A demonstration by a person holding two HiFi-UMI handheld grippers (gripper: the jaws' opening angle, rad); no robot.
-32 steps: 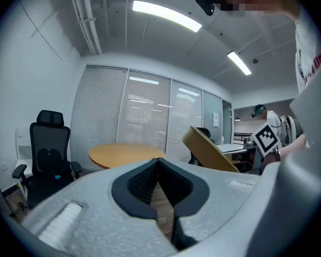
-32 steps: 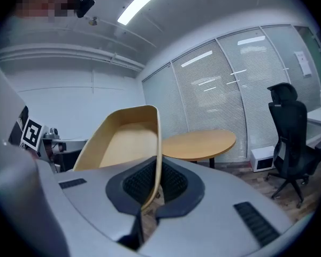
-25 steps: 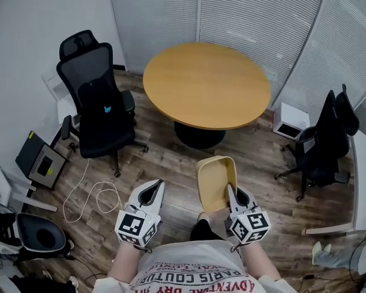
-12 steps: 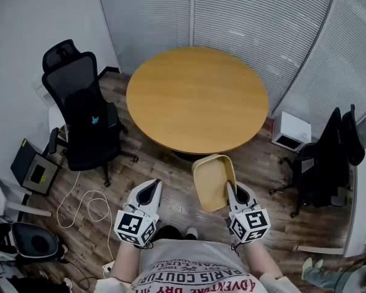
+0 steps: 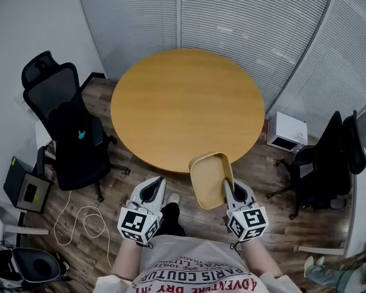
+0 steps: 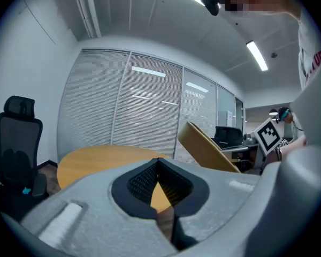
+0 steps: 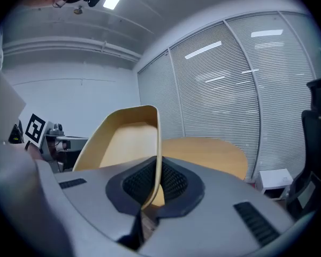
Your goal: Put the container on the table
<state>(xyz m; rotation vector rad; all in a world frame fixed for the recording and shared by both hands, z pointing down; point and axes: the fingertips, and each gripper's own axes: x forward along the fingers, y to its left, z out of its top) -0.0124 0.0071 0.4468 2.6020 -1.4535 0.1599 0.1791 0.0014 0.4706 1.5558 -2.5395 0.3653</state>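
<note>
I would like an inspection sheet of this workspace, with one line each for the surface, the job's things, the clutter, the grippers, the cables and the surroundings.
Surface: round wooden table, top bare.
Job's things: tan container, tilted, held by its rim, not yet on the table.
Clutter: white box on the floor right of the table; dark case on the floor at far left.
Grippers: right gripper shut on the container's rim; left gripper shut, nothing between its jaws.
Cables: white cable looped on the floor at left.
Surroundings: black chair left of the table, second black chair at right; blinds behind; wood floor.
</note>
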